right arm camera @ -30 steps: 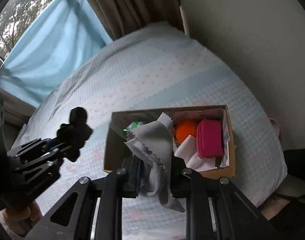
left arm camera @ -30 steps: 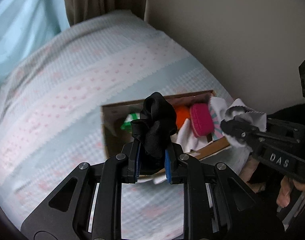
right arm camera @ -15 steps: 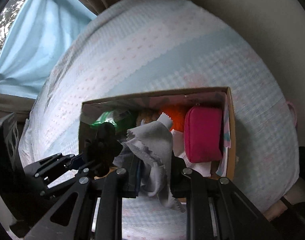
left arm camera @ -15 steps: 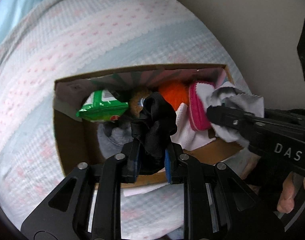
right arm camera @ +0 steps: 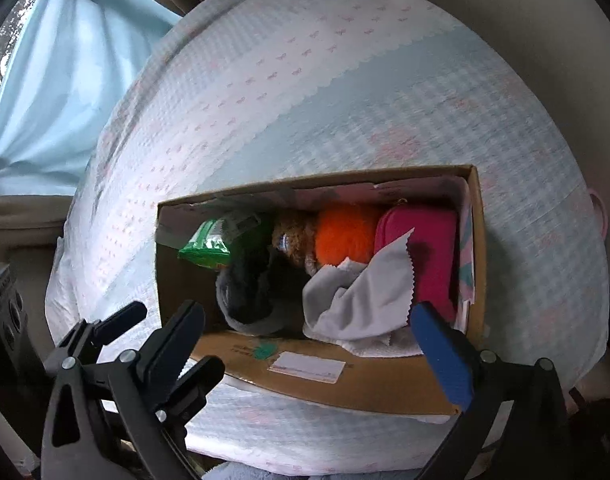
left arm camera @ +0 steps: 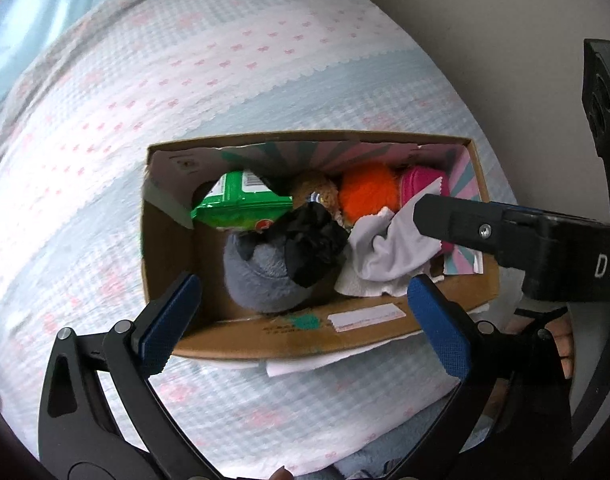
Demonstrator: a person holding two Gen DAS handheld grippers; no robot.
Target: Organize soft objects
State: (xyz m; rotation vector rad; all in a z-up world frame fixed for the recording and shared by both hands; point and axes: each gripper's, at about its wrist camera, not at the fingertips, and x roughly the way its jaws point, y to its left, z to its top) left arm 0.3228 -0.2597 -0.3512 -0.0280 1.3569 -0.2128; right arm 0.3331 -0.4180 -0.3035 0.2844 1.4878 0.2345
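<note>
A cardboard box (left arm camera: pixel 369 330) (right arm camera: pixel 357 384) lies on the bed. In it are a green packet (left arm camera: pixel 241 200), a brown plush (left arm camera: pixel 317 192), an orange fluffy ball (left arm camera: pixel 367 196), a pink pouch (right arm camera: pixel 429 248), a grey plush (left arm camera: pixel 257 272), a black cloth (left arm camera: pixel 313 244) lying on the grey plush, and a grey cloth (left arm camera: pixel 393 248) (right arm camera: pixel 361 300) lying on white fabric. My left gripper (left arm camera: pixel 305 320) is open and empty above the box's near wall. My right gripper (right arm camera: pixel 305 340) is open and empty above the grey cloth; its finger shows in the left wrist view (left arm camera: pixel 481 228).
The bed cover (left arm camera: pixel 185 80) is pale blue and white with pink dots. A light blue curtain (right arm camera: pixel 65 80) hangs at the far left. A beige wall (left arm camera: pixel 485 20) runs along the bed's right side. White paper (left arm camera: pixel 305 364) sticks out under the box.
Both grippers have opened. The black cloth has dropped from my left gripper onto the grey plush, and the grey cloth from my right gripper into the box. Both views moved closer over the box.
</note>
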